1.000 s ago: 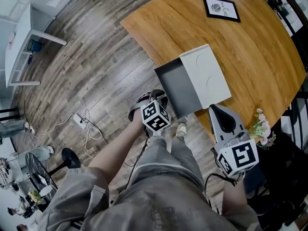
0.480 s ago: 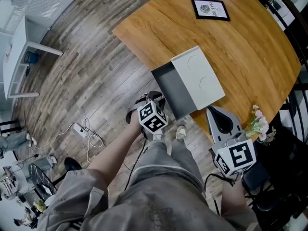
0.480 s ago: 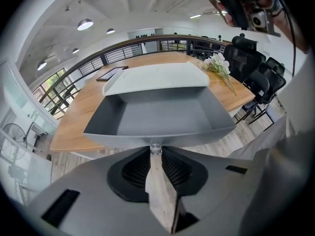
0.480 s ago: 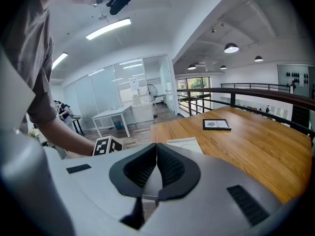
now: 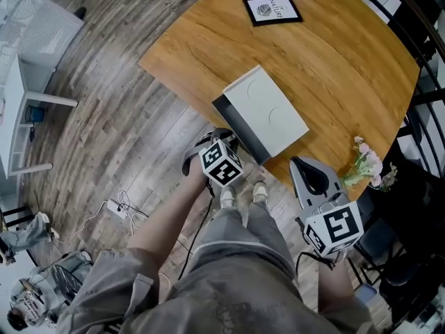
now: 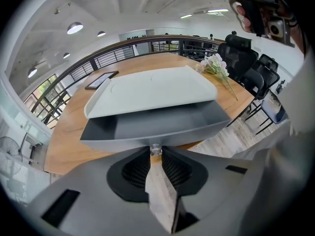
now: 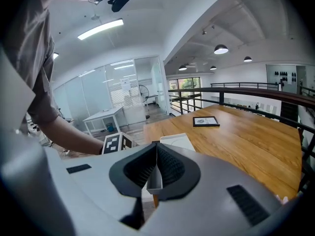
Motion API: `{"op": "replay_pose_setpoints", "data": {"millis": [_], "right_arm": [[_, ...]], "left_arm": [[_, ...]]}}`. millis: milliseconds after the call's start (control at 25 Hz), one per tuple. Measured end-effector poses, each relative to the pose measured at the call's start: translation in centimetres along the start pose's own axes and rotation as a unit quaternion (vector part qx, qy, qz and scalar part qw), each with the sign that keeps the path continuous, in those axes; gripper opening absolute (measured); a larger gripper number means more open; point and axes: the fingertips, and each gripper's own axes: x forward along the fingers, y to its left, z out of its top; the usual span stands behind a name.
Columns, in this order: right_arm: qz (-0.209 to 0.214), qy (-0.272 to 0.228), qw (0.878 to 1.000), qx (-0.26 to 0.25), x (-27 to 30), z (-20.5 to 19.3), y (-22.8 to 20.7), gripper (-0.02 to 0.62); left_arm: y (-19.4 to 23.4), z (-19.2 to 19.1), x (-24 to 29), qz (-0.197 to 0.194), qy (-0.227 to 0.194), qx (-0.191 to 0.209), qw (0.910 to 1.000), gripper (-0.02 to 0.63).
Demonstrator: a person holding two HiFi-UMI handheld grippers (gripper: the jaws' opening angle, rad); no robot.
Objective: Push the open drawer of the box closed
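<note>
Since the box (image 5: 268, 110) looks like light plastic or card sitting on a smooth wooden table (image 5: 334, 54), my guess is the whole thing will skate backward if the push isn't square, instead of the drawer (image 6: 162, 127) sliding in. The box sits right at the table's near edge. Its dark grey drawer is partly out and pokes toward the person, seemingly past the edge.

The left hand-held gripper (image 6: 155, 154) is pinched on the tiny clear knob (image 6: 155, 147) in the middle of the drawer front. That knob looks slick and a bit fragile, so I'd put the force into the flat, stiffer drawer front around it and not yank sideways.

The right hand-held gripper (image 7: 156, 150) hangs off to the side with its jaws together and nothing in them. It could brace the far end of the box.

Hard to make out:
- the runners, and how much travel is left
- whether anything's inside, since only part of the drawer's interior shows
- the box's back side, which no view shows
</note>
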Motion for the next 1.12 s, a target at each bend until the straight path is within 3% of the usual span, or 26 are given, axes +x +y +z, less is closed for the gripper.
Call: {"op": "replay_pose_setpoints", "data": {"millis": [520, 720, 840, 1120], "right_arm": [[-0.042, -0.005, 0.999, 0.017, -3.1, -1.6, -0.6, 0.032], [-0.054, -0.006, 0.998, 0.021, -4.3, -2.2, -1.0, 0.032], [-0.056, -0.008, 0.998, 0.018, -4.7, -2.2, -1.2, 0.032], [-0.05, -0.026, 0.998, -0.003, -5.3, -0.3, -0.5, 0.032]], "left_arm": [[0.4, 2.5, 1.4, 0.0, -0.011, 0.004, 0.9999, 0.083], [0.7, 3.1, 1.5, 0.007, -0.028, -0.033, 0.999, 0.087], [0.9, 3.0, 0.7, 0.014, -0.039, -0.065, 0.997, 0.158], [0.9, 2.2, -4.5, 0.033, -0.075, -0.091, 0.9925, 0.156]]}}
